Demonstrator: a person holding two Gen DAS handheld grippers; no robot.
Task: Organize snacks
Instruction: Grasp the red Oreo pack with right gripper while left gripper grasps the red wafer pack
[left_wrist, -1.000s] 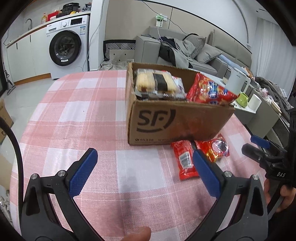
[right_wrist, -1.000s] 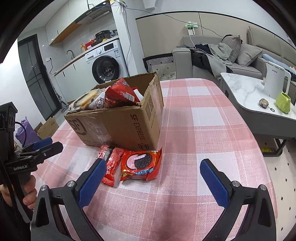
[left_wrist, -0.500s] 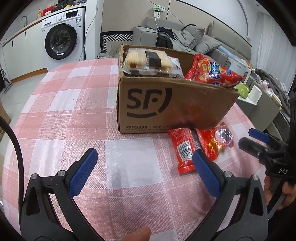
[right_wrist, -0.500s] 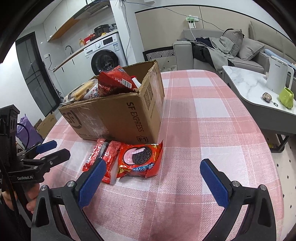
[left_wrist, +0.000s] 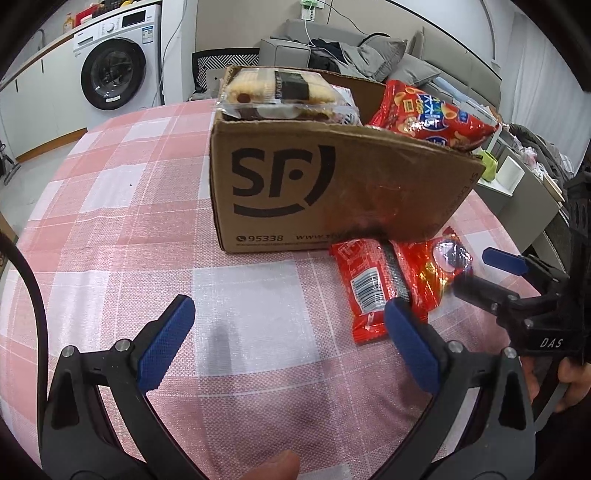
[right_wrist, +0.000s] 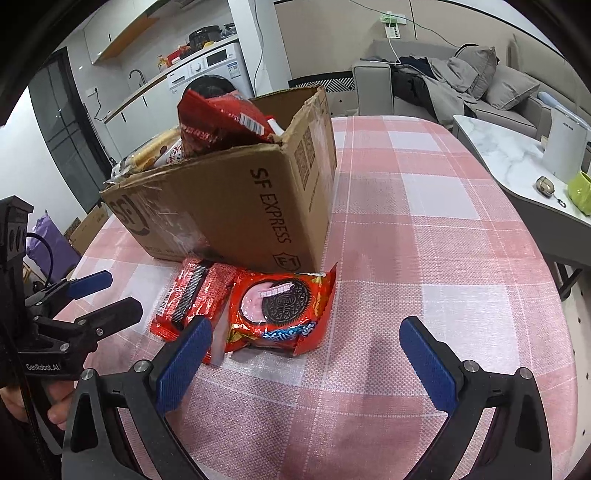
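My left wrist camera looks low across the table at the cardboard box (left_wrist: 332, 192) front, close. My right wrist camera faces the box (right_wrist: 236, 206) corner from the other side. Both share the box and the red packets (left_wrist: 373, 288) (right_wrist: 195, 295) before it.

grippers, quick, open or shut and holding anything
left gripper: open, holding nothing.
right gripper: open, holding nothing.

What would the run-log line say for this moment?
left tool: open, empty | right tool: open, empty | Oreo pack, red snack pack: on table beside cardboard box
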